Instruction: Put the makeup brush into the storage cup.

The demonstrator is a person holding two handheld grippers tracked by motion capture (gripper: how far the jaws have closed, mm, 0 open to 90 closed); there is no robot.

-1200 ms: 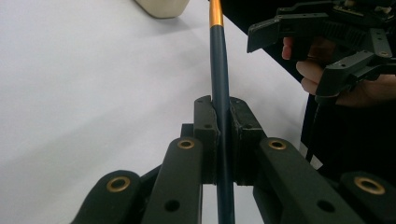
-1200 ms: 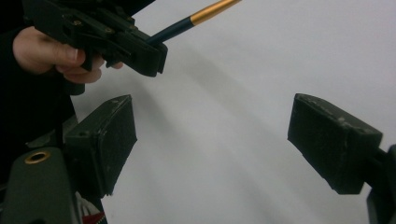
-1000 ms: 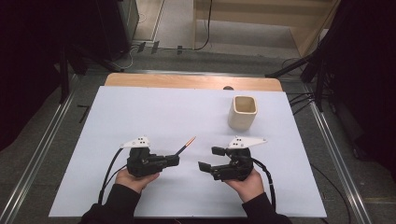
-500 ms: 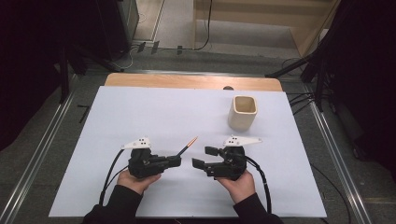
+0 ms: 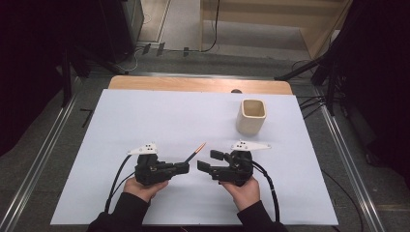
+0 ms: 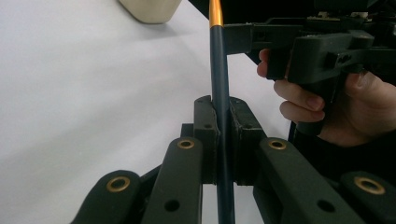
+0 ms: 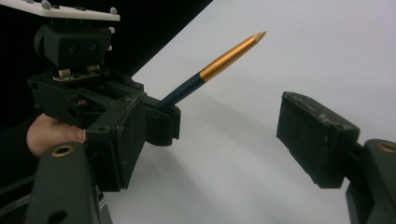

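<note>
My left gripper (image 5: 182, 167) (image 6: 220, 106) is shut on a thin dark blue stick with a gold, pointed end (image 5: 195, 152) (image 6: 218, 60). The stick slants up and to the right, off the white table sheet (image 5: 145, 116). My right gripper (image 5: 208, 161) (image 7: 219, 140) is open and faces left, its jaws just right of the stick's tip and apart from it. In the right gripper view the stick (image 7: 219, 63) rises from the left gripper (image 7: 161, 119), between and beyond my own two pads. A cream square cup (image 5: 252, 117) (image 6: 149, 8) stands upright at the back right.
The white sheet covers most of the table; a strip of wood (image 5: 193, 83) shows at the far edge. Metal rails (image 5: 48, 145) run along both sides. Cables (image 5: 268, 188) trail from both grippers toward the near edge.
My right gripper has moved left, closing in on the left gripper and the stick's tip. The left gripper holds the stick in nearly the same place.
</note>
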